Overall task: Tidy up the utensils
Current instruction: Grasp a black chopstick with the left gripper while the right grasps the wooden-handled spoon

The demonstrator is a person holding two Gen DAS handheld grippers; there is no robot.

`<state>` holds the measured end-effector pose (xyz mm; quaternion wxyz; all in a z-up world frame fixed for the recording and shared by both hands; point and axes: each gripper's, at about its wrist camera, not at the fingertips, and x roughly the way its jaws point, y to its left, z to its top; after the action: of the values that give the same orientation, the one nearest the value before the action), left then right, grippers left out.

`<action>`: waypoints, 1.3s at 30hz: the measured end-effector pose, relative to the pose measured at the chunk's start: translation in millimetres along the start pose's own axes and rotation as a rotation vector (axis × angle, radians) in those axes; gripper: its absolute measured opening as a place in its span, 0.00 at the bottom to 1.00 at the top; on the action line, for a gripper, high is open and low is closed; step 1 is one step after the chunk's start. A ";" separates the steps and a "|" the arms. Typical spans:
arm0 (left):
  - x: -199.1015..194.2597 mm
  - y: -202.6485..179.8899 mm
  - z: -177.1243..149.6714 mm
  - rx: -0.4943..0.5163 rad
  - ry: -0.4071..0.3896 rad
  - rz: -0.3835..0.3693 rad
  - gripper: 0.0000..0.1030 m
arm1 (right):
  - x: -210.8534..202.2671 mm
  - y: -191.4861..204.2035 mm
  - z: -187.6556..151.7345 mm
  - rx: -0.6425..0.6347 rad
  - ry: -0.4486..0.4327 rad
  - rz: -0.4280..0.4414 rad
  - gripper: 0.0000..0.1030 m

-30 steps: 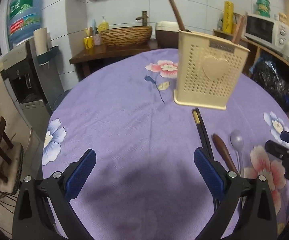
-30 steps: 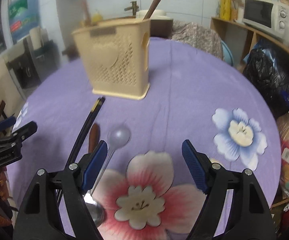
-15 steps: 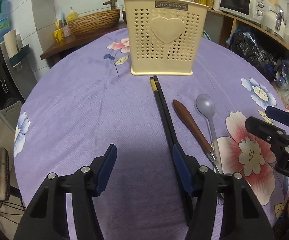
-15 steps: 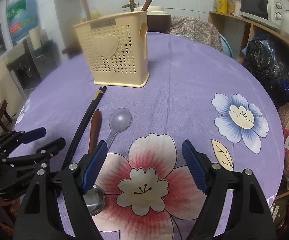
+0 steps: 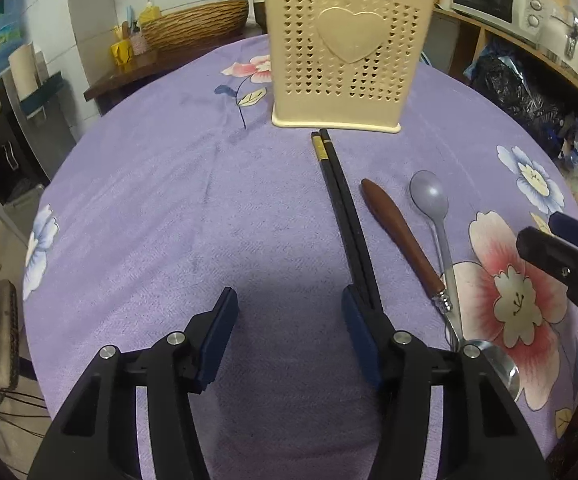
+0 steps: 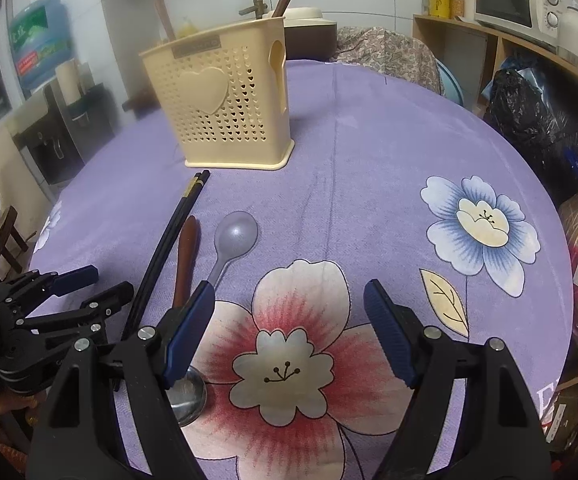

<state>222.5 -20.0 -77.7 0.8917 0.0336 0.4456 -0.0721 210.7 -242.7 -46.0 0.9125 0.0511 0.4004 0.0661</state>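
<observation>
The left tool (image 5: 289, 316) is closing beside the black chopsticks (image 5: 345, 216), nothing gripped; the right tool (image 6: 289, 312) is hanging released over the counter (image 6: 369, 160).

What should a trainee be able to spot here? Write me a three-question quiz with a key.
1. True or false: the black chopsticks stand inside the cream holder.
2. Which lies right beside the chopsticks? A) grey spoon B) brown-handled spoon C) a fork
3. Fill in: the right gripper has its jaws ___.

Key: 1 false, they lie on the purple cloth; 2 B; 3 open.
</observation>
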 end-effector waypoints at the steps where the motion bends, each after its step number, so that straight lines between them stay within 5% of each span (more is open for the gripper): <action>1: -2.5 0.4 0.6 -0.018 -0.011 -0.018 0.53 | 0.1 0.5 0.0 0.000 -0.001 0.001 0.74; 29: 8.9 -18.1 9.7 0.051 0.025 0.026 0.54 | -1.5 -0.3 -3.6 0.004 0.008 0.012 0.75; 33: 18.2 -13.7 24.0 0.054 0.022 0.030 0.45 | -1.9 2.1 -3.5 0.002 0.006 0.012 0.75; 39: 17.0 0.9 26.1 0.027 0.010 0.054 0.11 | -3.7 12.3 0.7 -0.034 -0.013 0.024 0.75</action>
<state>253.3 -24.0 -75.6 0.8905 0.0583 0.4480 -0.0539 207.6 -231.2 -41.1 0.9149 0.0411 0.3929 0.0836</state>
